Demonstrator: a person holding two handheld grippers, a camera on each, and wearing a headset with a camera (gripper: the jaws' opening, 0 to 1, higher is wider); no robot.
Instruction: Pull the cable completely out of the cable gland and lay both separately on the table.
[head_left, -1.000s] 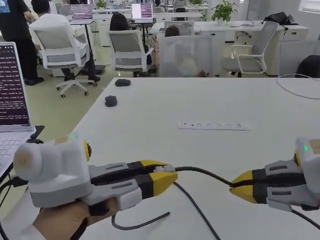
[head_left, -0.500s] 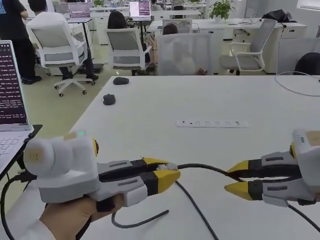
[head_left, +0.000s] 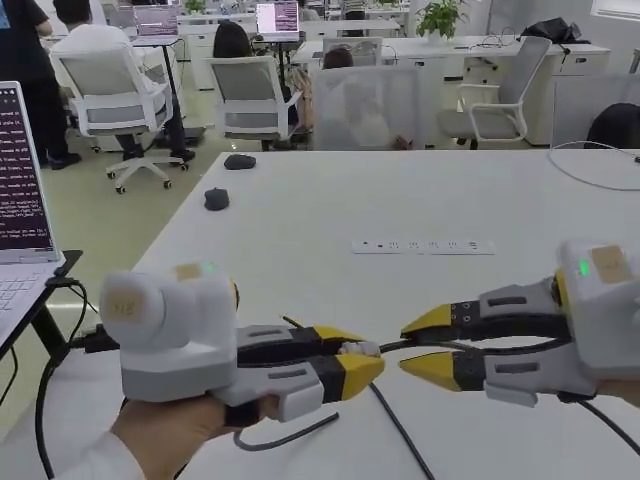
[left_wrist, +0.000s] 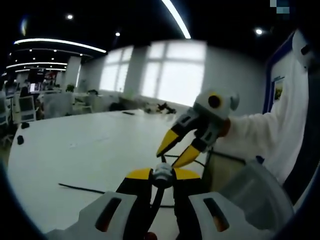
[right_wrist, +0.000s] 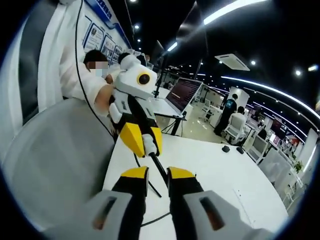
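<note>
In the head view my left gripper (head_left: 352, 362) has its fingers pressed tight on the cable gland (head_left: 358, 349), held in the air over the desk (head_left: 450, 190) close to its near edge. The cable (head_left: 400, 430) comes out of the gland pointing right, straight at my right gripper (head_left: 405, 345). Its fingers are spread, one above and one below that strand, just beside the gland. So the long axis runs left to right along the near edge, and the right gripper is the nearer one to the free cable. The loose end drops under the grippers and curls on the desk. The surface is white and bare around us. A power strip (head_left: 422, 247) lies well apart toward the middle, a mouse (head_left: 216, 200) sits by the left edge, and a laptop (head_left: 20, 180) stands off the left side.

In the left gripper view my own fingers pinch the gland (left_wrist: 162, 172) dead centre. The right gripper (left_wrist: 167, 160) faces me just beyond it, fingers apart. A black run of cable (left_wrist: 75, 188) lies flat on the desk to one side.

In the right gripper view the cable (right_wrist: 155, 161) runs along the gap between my spread fingers, in line with them, up to the gland (right_wrist: 148, 142) held in the left gripper (right_wrist: 149, 150). I cannot tell whether either finger touches it. My judgement is that the right fingers should close here and pull away along that line.
</note>
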